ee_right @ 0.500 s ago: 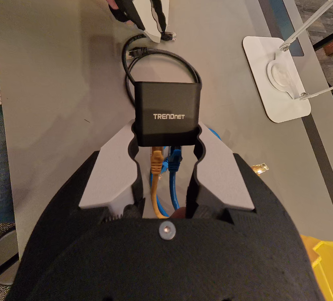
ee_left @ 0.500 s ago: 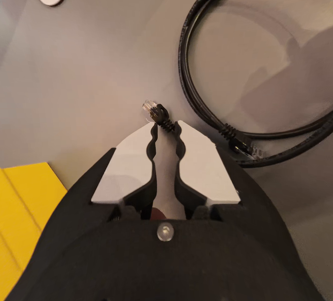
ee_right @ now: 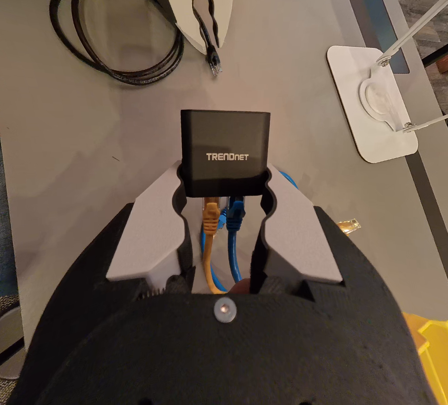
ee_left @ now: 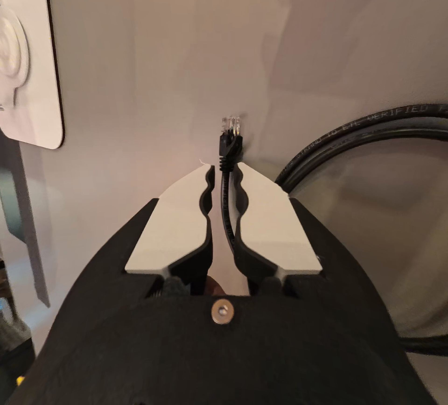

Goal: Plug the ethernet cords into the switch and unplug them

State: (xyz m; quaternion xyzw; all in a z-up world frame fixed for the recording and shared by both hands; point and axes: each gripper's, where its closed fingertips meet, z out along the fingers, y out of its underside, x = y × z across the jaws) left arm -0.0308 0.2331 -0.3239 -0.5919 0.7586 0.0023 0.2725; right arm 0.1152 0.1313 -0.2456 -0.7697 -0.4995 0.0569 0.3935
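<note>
Cable coil left beyond switch; stand right.

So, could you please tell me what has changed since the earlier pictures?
The left tool, still holding the black cord, has swung its plug round to point at the switch and come nearer. The right tool still clamps the switch; the yellow plug and blue plug remain plugged in.
</note>
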